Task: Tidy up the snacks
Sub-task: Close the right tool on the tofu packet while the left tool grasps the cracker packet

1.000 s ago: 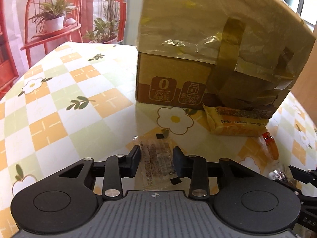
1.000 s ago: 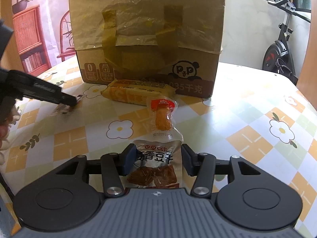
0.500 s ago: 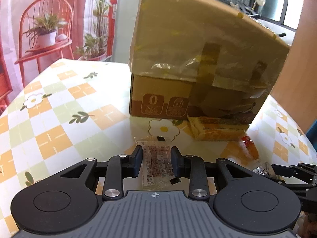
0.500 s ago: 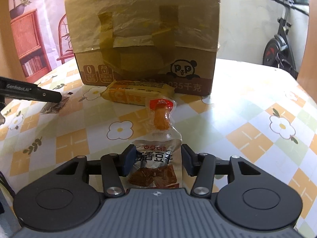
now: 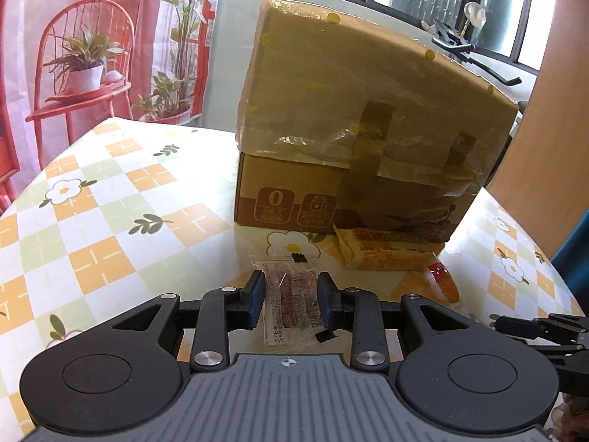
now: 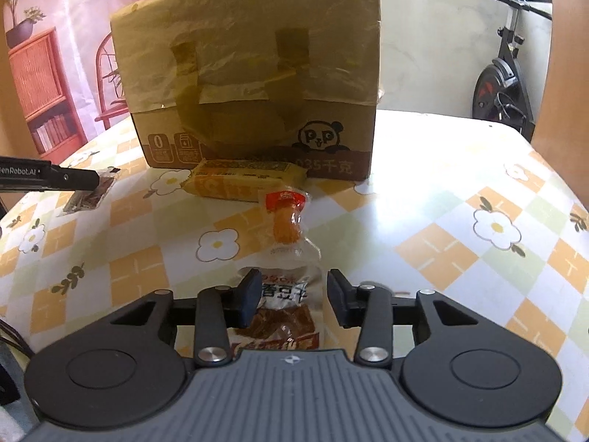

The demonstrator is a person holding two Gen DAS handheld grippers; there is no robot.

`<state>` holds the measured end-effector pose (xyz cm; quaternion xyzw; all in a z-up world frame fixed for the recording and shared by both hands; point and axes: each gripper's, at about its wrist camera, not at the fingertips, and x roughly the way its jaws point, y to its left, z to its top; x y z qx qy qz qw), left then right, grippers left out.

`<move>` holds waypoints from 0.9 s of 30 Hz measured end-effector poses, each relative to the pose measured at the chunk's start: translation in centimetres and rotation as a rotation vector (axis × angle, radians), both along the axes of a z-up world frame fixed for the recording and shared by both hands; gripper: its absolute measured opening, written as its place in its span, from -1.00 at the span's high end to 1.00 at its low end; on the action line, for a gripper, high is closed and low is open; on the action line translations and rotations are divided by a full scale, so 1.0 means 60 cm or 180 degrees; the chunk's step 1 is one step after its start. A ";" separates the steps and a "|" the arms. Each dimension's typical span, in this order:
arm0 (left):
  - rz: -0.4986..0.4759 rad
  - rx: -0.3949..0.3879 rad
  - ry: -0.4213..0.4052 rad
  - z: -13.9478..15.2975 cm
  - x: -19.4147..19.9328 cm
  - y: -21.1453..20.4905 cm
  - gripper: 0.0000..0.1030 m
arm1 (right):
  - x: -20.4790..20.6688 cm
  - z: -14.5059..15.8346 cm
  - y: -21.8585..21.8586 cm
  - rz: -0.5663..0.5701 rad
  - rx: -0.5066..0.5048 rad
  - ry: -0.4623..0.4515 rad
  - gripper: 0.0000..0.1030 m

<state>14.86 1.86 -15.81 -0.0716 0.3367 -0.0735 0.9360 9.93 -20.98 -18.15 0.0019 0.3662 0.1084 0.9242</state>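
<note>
A table (image 6: 423,169) under a checked cloth of orange, green and white squares with daisies fills both views; behind it hang a pink backdrop printed with a red chair and potted plants, dark windows and, at the far right, an exercise bike (image 6: 504,77). One taped cardboard box (image 6: 254,84) stands at the far middle of the table. Four snacks show. The left gripper (image 5: 291,294) is clamped narrow on a small clear packet (image 5: 291,302), held off the cloth left of the box. The right gripper (image 6: 292,296) has its jaws closing around a clear tofu pouch (image 6: 285,294) lying on the near cloth; the left pad looks to meet the pouch, the right pad stands just apart. Just beyond that pouch lies an orange sausage pack (image 6: 285,221), and a yellow wrapped bar (image 6: 243,180) rests against the foot of the box.
</note>
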 end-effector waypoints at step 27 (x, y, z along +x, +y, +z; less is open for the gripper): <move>-0.0161 -0.0112 0.0045 -0.003 -0.015 0.002 0.37 | -0.001 -0.008 0.022 0.0088 -0.0076 -0.0024 0.49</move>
